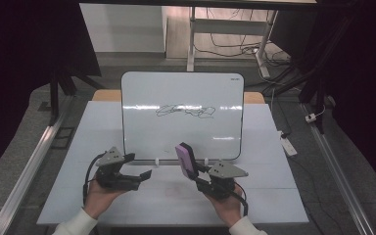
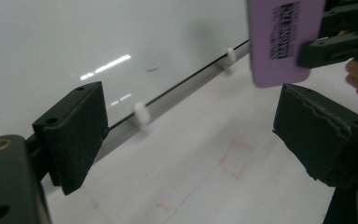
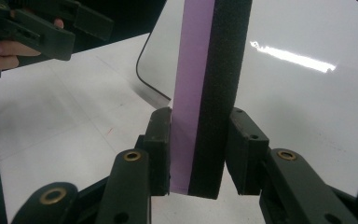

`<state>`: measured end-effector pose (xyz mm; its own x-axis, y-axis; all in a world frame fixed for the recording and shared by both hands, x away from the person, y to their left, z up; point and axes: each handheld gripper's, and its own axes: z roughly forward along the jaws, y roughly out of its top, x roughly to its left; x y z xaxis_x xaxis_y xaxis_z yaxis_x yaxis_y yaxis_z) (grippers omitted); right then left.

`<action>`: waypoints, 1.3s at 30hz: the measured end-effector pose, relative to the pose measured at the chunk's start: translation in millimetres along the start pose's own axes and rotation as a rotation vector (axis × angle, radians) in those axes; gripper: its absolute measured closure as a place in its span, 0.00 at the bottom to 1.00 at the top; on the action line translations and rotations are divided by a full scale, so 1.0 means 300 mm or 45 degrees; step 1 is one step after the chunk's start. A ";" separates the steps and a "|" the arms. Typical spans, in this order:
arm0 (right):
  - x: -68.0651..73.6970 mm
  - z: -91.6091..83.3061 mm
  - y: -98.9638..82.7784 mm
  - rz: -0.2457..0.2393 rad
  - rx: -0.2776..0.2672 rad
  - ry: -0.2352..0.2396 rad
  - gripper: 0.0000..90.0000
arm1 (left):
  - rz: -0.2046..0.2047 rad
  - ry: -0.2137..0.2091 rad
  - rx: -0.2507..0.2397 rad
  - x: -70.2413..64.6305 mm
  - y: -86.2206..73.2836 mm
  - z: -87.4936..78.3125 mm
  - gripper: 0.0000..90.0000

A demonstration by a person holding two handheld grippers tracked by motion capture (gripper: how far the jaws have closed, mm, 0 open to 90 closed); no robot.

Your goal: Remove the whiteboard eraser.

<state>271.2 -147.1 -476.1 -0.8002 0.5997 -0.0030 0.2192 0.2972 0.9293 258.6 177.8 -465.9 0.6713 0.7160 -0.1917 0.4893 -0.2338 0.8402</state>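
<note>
My right gripper (image 3: 200, 154) has its jaws clamped on the purple eraser (image 3: 209, 84), holding it upright near the bench's (image 1: 274, 196) front edge, just before the whiteboard (image 1: 181, 98). My left gripper (image 2: 191, 135) hovers alongside, jaws apart, holding nothing.

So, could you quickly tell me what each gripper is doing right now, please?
Left gripper: open, holding nothing.
Right gripper: closed on the purple eraser.
</note>
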 end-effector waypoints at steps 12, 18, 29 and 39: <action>0.007 0.006 -0.002 -0.013 -0.010 -0.024 0.71 | 0.024 -0.084 0.026 -0.060 0.086 0.101 0.13; 0.005 0.004 -0.004 -0.017 -0.024 -0.038 0.71 | 0.009 -0.115 0.027 -0.069 0.101 0.125 0.13; 0.003 0.002 -0.008 -0.028 -0.039 -0.064 0.71 | 0.008 -0.160 0.027 -0.092 0.135 0.165 0.13; 0.010 0.012 -0.015 -0.042 -0.038 -0.072 0.71 | -0.015 -0.217 0.018 -0.111 0.159 0.215 0.13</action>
<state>269.9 -144.0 -481.7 -0.7737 0.6313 -0.0537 0.1760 0.2955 0.9390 295.5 100.5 -452.2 0.7496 0.5969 -0.2859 0.5047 -0.2361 0.8304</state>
